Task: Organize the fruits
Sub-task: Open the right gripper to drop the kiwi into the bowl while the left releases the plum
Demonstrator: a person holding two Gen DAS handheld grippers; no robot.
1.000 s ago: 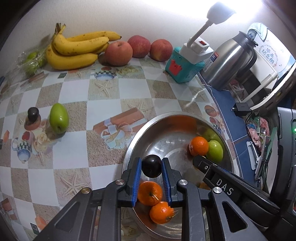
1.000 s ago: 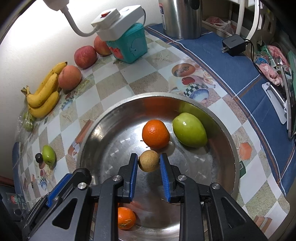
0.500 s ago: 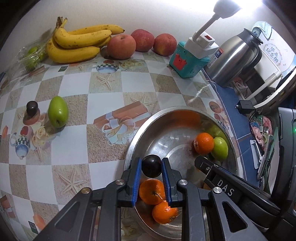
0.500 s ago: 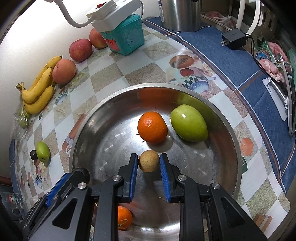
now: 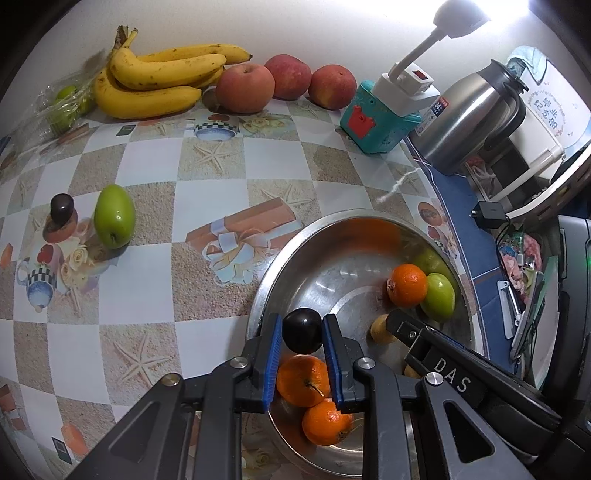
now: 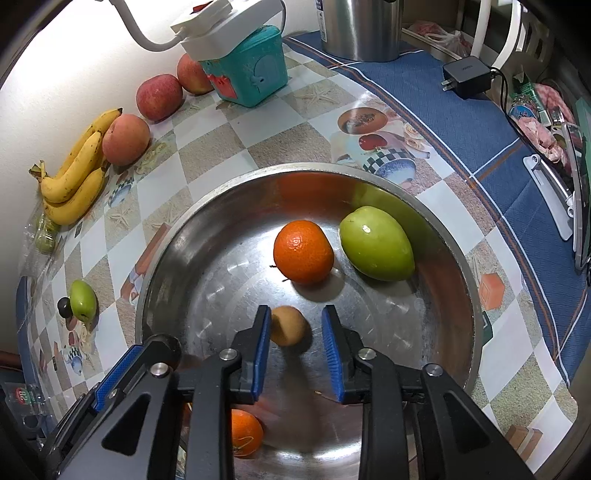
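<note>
Both tongs working over the steel bowl (image 6: pixel 476 317)
Left gripper (image 5: pixel 301 328) is clamping a dark plum (image 5: pixel 302 330); right gripper (image 6: pixel 295 326) is opening, small brown fruit (image 6: pixel 288 325) loose between its jaws

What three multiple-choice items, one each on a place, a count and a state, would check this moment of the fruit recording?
1. Where do the bananas lie?
A. In the metal bowl
B. Against the wall, beside the red fruits
C. On the blue cloth

2. How many oranges are in the metal bowl?
A. One
B. Five
C. Three

3. What is the left tool doing?
A. Shut on a dark plum
B. Open and empty
C. Shut on a banana

Answers:
1 B: the bunch touches the wall next to the red fruits.
2 C: the left wrist view shows three.
3 A: both blue pads press the plum.
</note>
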